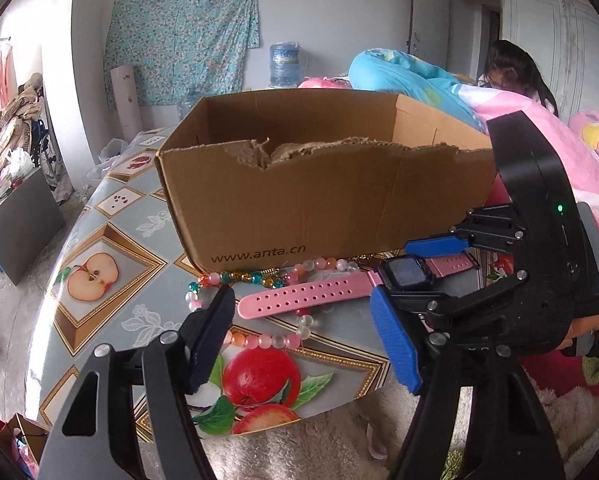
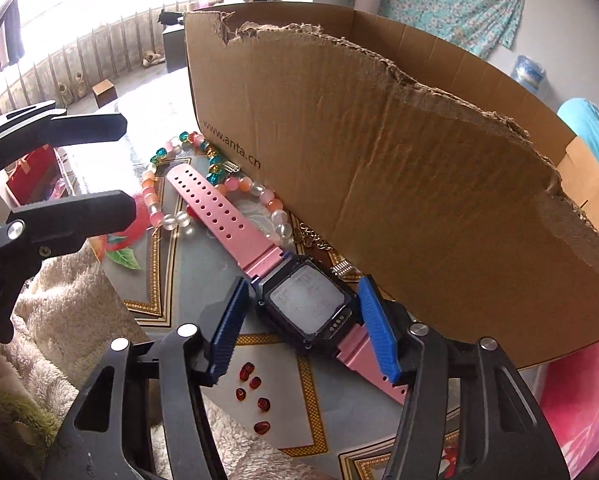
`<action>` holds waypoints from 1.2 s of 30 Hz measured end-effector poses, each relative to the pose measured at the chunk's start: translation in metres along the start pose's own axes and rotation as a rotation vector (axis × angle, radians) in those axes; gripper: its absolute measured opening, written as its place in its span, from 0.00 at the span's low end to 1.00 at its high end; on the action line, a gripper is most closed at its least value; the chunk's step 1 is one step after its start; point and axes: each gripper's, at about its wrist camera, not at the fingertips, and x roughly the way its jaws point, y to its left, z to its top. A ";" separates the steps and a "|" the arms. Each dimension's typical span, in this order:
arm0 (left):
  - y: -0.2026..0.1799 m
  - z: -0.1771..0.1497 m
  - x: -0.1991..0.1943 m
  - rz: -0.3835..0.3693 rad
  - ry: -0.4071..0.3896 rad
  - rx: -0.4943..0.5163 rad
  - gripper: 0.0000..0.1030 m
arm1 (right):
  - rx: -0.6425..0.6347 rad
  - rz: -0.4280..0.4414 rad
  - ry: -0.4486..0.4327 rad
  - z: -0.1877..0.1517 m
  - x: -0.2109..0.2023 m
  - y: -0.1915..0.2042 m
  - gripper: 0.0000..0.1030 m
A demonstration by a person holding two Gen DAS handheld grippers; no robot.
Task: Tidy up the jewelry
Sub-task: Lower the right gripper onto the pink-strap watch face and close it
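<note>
A pink-strapped watch [image 2: 307, 304] with a dark square case lies on the fruit-print tablecloth [image 2: 187, 272] beside a cardboard box [image 2: 419, 168]. My right gripper [image 2: 303, 284] straddles the case, blue pads close to both sides with a slim gap showing. In the left wrist view it comes in from the right over the watch [image 1: 405, 274]. My left gripper [image 1: 301, 300] stands open above the long strap [image 1: 299, 300], not touching it. From the right wrist view, the left gripper [image 2: 129, 168] hovers just short of the strap's free end. Bead bracelets [image 1: 259, 276] [image 2: 167, 216] lie under and around the strap.
The torn-rimmed box [image 1: 319, 196], printed www.anta.cn, stands close behind the jewelry. Small metal chain pieces [image 2: 311, 236] lie at its foot. A fluffy blanket [image 2: 59, 300] covers the table's near edge. Bedding and a person's head [image 1: 511, 68] are at the back right.
</note>
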 end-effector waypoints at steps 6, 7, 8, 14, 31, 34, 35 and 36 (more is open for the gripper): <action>-0.026 -0.001 0.024 0.007 0.050 0.162 0.49 | 0.077 0.135 0.001 0.002 0.001 -0.030 0.49; -0.032 -0.002 0.030 0.021 0.060 0.201 0.48 | 0.089 0.157 0.001 0.003 0.002 -0.034 0.49; -0.037 -0.002 0.035 0.037 0.067 0.241 0.45 | 0.105 0.183 0.001 0.004 0.003 -0.039 0.49; -0.053 -0.002 0.060 0.095 0.100 0.379 0.31 | 0.186 0.311 -0.006 0.002 0.005 -0.061 0.49; -0.021 0.042 0.073 -0.063 0.166 0.170 0.11 | 0.181 0.069 -0.100 -0.043 -0.022 -0.047 0.53; -0.018 0.049 0.077 -0.082 0.175 0.147 0.11 | 0.124 -0.013 -0.093 -0.047 -0.020 -0.036 0.45; -0.018 0.049 0.078 -0.082 0.178 0.145 0.10 | 0.100 -0.043 -0.089 -0.048 -0.018 -0.031 0.43; -0.019 0.049 0.079 -0.081 0.179 0.143 0.10 | 0.075 -0.071 -0.082 -0.047 -0.015 -0.025 0.40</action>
